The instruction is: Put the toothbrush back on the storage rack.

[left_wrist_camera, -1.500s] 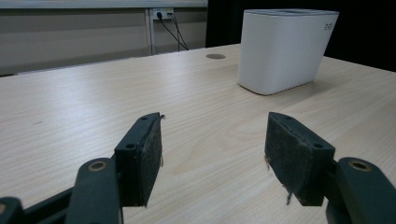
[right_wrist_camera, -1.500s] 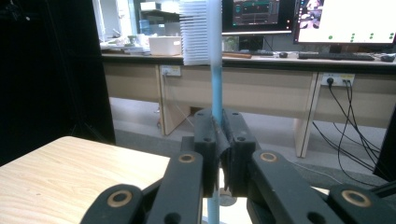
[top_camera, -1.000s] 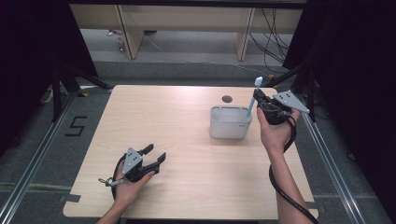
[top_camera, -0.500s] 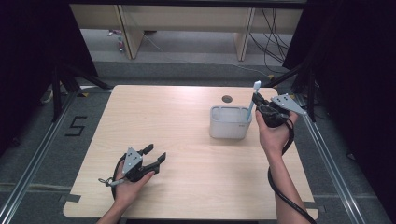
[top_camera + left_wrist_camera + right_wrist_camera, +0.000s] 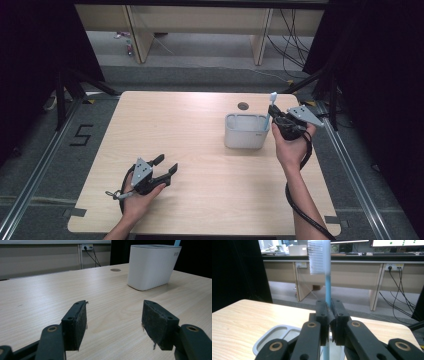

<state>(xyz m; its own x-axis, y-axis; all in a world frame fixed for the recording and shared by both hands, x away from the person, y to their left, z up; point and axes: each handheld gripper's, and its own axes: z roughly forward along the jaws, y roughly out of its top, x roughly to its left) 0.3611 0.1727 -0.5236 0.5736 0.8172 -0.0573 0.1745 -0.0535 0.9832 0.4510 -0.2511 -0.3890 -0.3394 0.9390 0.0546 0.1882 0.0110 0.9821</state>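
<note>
Right gripper (image 5: pixel 328 315) clamps an upright toothbrush (image 5: pixel 327 287) over the white holder (image 5: pixel 246 131); left gripper (image 5: pixel 165 167), lower left, rests open.

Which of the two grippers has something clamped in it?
The right gripper, beside the white holder: its jaws are shut on the blue toothbrush, bristles up. The left gripper rests apart near the table's front edge, jaws open with nothing between them.

In the right gripper view, the toothbrush (image 5: pixel 327 290) handle is hidden where the clamped jaws cover it, and its lower end runs off the bottom edge. The holder (image 5: pixel 273 333) is largely masked by the gripper arms. In the left gripper view, the toothbrush (image 5: pixel 177 242) is cut off by the top edge.
</note>
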